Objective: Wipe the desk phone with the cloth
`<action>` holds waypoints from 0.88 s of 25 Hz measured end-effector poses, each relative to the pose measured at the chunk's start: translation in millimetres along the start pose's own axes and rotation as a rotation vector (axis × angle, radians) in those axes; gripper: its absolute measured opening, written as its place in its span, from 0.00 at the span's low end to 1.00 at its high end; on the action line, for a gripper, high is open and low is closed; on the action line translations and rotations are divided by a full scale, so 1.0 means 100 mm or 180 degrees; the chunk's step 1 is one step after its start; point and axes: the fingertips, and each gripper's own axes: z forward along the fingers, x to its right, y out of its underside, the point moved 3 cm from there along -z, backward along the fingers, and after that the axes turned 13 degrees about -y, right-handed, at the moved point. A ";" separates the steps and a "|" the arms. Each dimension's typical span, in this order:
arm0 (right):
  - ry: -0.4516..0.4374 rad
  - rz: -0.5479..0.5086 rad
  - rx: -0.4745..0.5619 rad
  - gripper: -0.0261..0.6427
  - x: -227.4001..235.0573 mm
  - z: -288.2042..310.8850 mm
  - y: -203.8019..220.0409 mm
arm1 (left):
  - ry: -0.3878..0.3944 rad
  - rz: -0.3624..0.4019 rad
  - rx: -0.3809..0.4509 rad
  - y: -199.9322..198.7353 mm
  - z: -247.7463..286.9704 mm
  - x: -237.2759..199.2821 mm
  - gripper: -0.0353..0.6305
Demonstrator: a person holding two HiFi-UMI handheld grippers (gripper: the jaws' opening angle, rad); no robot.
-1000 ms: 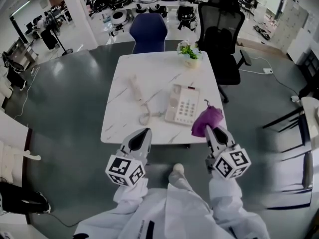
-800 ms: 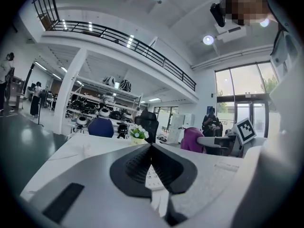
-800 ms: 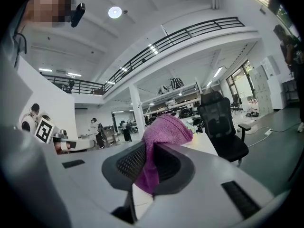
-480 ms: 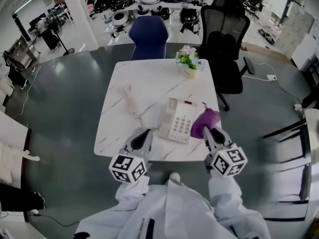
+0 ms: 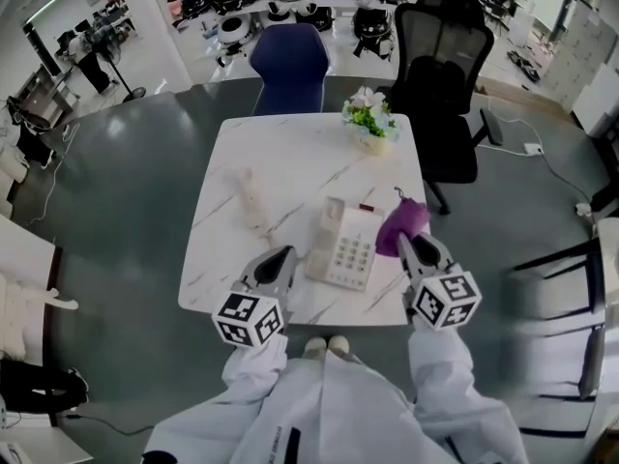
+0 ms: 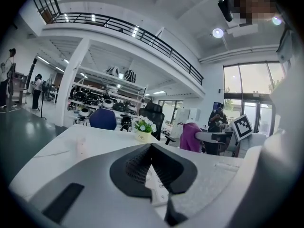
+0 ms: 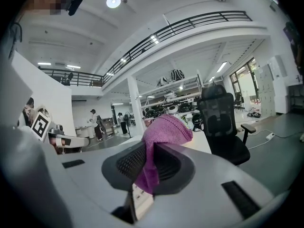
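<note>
A cream desk phone base (image 5: 344,246) lies on the white marble table (image 5: 290,162) near its front edge. Its handset (image 5: 250,199) rests off the cradle to the left, joined by a coiled cord. My right gripper (image 5: 407,244) is shut on a purple cloth (image 5: 402,224), held just right of the phone; the cloth (image 7: 161,137) bulges up from between the shut jaws in the right gripper view. My left gripper (image 5: 278,260) is shut with nothing in it, at the table's front edge left of the phone, whose keypad (image 6: 155,177) shows just below the jaws.
A small pot of flowers (image 5: 370,116) stands at the table's far right. A blue chair (image 5: 289,64) and a black office chair (image 5: 441,75) stand behind the table. Shelves of helmets line the back wall.
The view has closed in on the table. Both grippers now sit nearer the phone, the right one with the cloth beside its right edge.
</note>
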 end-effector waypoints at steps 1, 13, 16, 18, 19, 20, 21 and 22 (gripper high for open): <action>0.0028 -0.0003 -0.0023 0.09 0.05 0.04 0.02 | 0.0011 0.0008 -0.0035 0.00 0.04 -0.02 0.05; 0.0389 -0.0566 -0.0477 0.09 0.62 0.59 0.06 | 0.0124 -0.0084 -0.0369 0.20 0.66 -0.17 0.05; 0.0411 -0.0887 -0.0683 0.09 0.69 0.73 0.10 | 0.0175 -0.0110 -0.0446 0.29 0.77 -0.15 0.05; 0.0444 -0.1047 -0.0788 0.09 0.74 0.80 0.14 | 0.0194 -0.0141 -0.0479 0.35 0.83 -0.13 0.05; 0.0471 -0.1097 -0.0820 0.09 0.76 0.82 0.15 | 0.0204 -0.0158 -0.0495 0.38 0.86 -0.12 0.05; 0.0498 -0.1137 -0.0848 0.09 0.78 0.83 0.15 | 0.0211 -0.0173 -0.0513 0.40 0.87 -0.11 0.05; 0.0520 -0.1180 -0.0876 0.09 0.79 0.84 0.15 | 0.0214 -0.0187 -0.0530 0.42 0.87 -0.11 0.05; 0.0536 -0.1233 -0.0903 0.09 0.80 0.85 0.15 | 0.0214 -0.0201 -0.0545 0.44 0.87 -0.10 0.05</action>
